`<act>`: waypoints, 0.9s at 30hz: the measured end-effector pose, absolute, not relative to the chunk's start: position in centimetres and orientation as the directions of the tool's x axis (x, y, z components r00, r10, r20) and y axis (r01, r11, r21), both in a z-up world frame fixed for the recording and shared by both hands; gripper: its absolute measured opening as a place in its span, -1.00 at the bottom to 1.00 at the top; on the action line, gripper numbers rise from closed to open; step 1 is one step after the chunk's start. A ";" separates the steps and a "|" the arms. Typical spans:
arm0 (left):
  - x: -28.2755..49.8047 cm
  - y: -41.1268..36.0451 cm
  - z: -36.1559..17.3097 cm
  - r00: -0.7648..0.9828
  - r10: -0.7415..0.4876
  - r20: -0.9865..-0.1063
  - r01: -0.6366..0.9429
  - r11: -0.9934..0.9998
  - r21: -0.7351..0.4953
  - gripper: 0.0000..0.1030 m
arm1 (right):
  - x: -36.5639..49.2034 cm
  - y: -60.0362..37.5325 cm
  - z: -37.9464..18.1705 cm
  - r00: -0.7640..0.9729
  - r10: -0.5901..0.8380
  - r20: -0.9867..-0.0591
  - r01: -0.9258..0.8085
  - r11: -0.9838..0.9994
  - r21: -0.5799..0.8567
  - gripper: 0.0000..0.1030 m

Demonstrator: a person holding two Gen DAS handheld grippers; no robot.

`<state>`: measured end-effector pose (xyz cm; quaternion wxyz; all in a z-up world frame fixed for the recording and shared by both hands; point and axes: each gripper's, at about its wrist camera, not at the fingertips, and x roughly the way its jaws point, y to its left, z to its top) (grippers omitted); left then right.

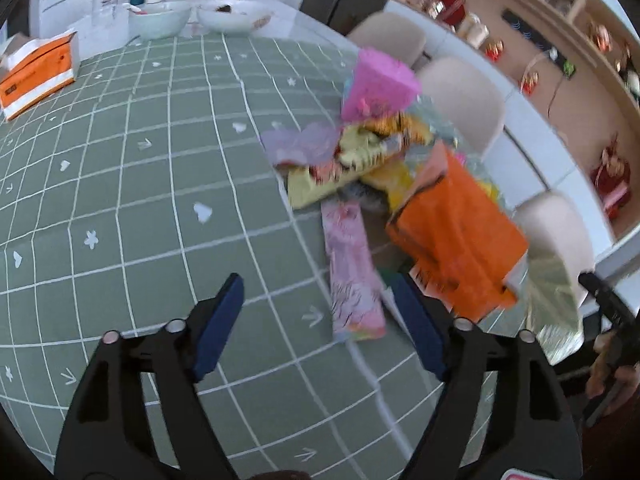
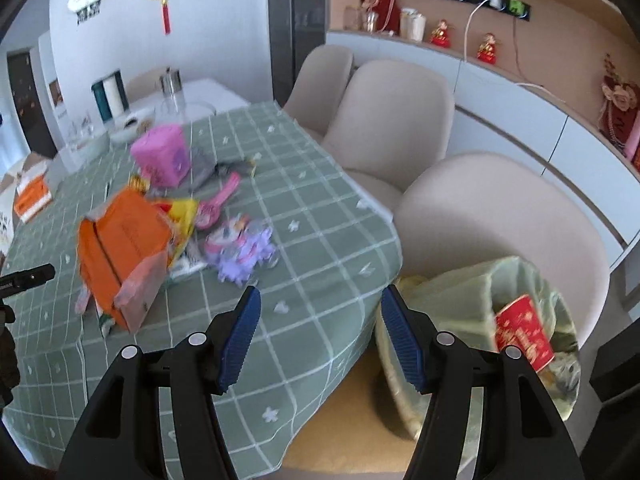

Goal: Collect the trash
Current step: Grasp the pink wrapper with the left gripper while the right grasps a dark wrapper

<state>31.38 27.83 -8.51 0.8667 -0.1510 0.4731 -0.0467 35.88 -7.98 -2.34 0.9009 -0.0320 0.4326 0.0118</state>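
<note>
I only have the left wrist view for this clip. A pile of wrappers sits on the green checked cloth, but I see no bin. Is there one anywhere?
Observer: Yes. The right wrist view shows a trash bin lined with a pale green bag, on the floor beside the table corner.
Operator: Anything in it already?
Observer: A red packet lies inside, against the liner.
Operator: Is the right gripper carrying something?
Observer: No. The right gripper is open with nothing between its fingers, hanging over the table edge next to the bin.
Operator: Where is the orange bag from there?
Observer: The orange bag lies on the cloth, to the upper left of that gripper.
</note>
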 end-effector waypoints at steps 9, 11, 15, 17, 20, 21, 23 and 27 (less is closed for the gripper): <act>33.4 25.4 -10.7 0.511 -0.191 -0.838 -0.019 0.972 -0.233 -0.16 | 35.0 -6.4 -4.7 0.568 -0.013 -0.823 -0.072 0.995 -0.066 0.15; 34.5 24.6 -11.0 0.503 -0.169 -0.848 -0.019 0.978 -0.207 -0.19 | 34.8 -6.5 -4.8 0.561 0.011 -0.828 -0.098 0.994 -0.053 0.15; 35.9 23.5 -11.8 0.480 -0.145 -0.865 -0.028 0.983 -0.180 -0.36 | 34.8 -7.0 -4.5 0.573 0.026 -0.819 -0.123 0.991 -0.054 0.15; 36.4 23.1 -12.1 0.464 -0.145 -0.874 -0.037 0.983 -0.182 -0.65 | 35.2 -7.5 -4.0 0.587 0.054 -0.808 -0.130 0.991 -0.028 0.15; 36.4 23.2 -11.9 0.469 -0.153 -0.870 -0.062 0.977 -0.205 -0.90 | 36.9 -7.7 -3.4 0.578 0.112 -0.808 -0.153 0.988 0.027 0.15; 36.3 23.4 -11.5 0.477 -0.154 -0.865 -0.071 0.975 -0.213 -0.90 | 38.0 -7.4 -3.2 0.587 0.131 -0.799 -0.177 0.984 0.032 0.15; 35.6 24.1 -10.2 0.503 -0.160 -0.849 -0.085 0.969 -0.233 -0.92 | 39.7 -6.4 -2.9 0.613 0.149 -0.776 -0.229 0.973 0.006 0.15; 34.0 25.4 -7.3 0.546 -0.156 -0.823 -0.101 0.963 -0.250 -0.93 | 43.7 -4.0 -2.5 0.649 0.195 -0.735 -0.346 0.937 -0.056 0.15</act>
